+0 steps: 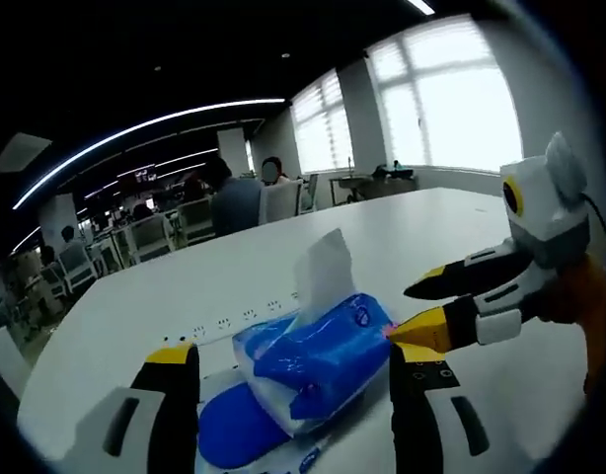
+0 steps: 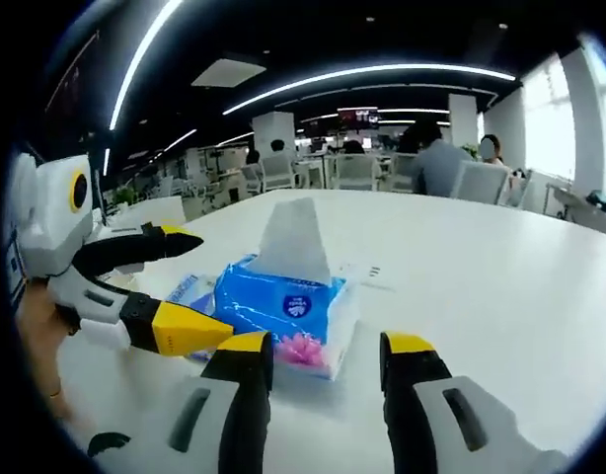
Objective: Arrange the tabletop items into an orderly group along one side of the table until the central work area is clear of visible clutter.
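the white counter (image 1: 125, 296) stretches wide under both my grippers, bare apart from what lies right in front of me. on it sits a blue tissue pack (image 1: 318, 360), one tissue standing up out of its top, and it seems to rest partly on a flatter blue packet (image 1: 229, 430) nearest my left side.

in the left gripper view my left gripper (image 1: 293, 370) stands wide, the pack lying between its fingers, though i cannot tell if either finger touches it. in the right gripper view my right gripper (image 2: 323, 355) is also spread, empty, with the end of the pack just ahead of its fingertips; its lower tip seems to reach the pack's far corner in the left gripper view.

i judge i am at the grasping step on the tissue pack. next i would need to close on it squarely, gently since it is soft, and carry it toward one edge of the counter.
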A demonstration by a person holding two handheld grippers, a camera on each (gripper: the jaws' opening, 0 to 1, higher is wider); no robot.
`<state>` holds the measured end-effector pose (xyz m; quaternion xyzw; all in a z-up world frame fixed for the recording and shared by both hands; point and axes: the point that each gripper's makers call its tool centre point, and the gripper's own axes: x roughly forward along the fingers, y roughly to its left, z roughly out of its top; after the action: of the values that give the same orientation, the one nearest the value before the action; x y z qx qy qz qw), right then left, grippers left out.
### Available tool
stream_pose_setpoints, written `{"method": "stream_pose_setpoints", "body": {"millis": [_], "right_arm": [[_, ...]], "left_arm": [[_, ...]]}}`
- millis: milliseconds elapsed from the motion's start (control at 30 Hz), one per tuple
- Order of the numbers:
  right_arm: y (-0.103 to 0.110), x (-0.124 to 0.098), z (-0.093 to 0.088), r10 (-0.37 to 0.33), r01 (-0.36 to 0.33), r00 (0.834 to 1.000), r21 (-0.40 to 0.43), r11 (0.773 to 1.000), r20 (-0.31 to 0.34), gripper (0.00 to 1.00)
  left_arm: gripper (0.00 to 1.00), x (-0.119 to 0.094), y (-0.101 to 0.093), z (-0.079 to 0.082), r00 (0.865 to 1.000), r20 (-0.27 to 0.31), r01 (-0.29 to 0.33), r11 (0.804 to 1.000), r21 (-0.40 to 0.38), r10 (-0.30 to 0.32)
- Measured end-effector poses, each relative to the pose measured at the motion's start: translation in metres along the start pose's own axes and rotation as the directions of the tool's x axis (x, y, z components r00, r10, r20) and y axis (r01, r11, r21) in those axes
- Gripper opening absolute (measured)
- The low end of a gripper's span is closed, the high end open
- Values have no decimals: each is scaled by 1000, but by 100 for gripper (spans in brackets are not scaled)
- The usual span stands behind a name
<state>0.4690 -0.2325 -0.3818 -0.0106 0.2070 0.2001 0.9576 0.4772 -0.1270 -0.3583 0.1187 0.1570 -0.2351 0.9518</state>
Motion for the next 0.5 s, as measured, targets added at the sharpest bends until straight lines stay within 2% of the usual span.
{"method": "stream_pose_setpoints", "body": {"millis": [167, 300, 400, 467, 500], "right_arm": [[-1, 10, -3, -16, 16, 1000, 3, 1000, 2, 34], [0, 11, -6, -20, 20, 1000, 5, 1000, -5, 31], [3, 12, -5, -15, 16, 1000, 4, 1000, -7, 22], [4, 13, -5, -10, 10, 1000, 5, 1000, -6, 14], [5, 13, -5, -6, 6, 1000, 11, 1000, -7, 13]], "left_arm": [[73, 7, -1, -10, 1000, -19, 1, 1000, -21, -1], [61, 11, -7, -24, 997, -62, 41, 997, -64, -45], [56, 12, -8, -28, 996, -75, 49, 996, -71, -54], [48, 12, -9, -29, 995, -75, 55, 995, -80, -61], [45, 11, -10, -29, 995, -74, 59, 994, -91, -66]]}}
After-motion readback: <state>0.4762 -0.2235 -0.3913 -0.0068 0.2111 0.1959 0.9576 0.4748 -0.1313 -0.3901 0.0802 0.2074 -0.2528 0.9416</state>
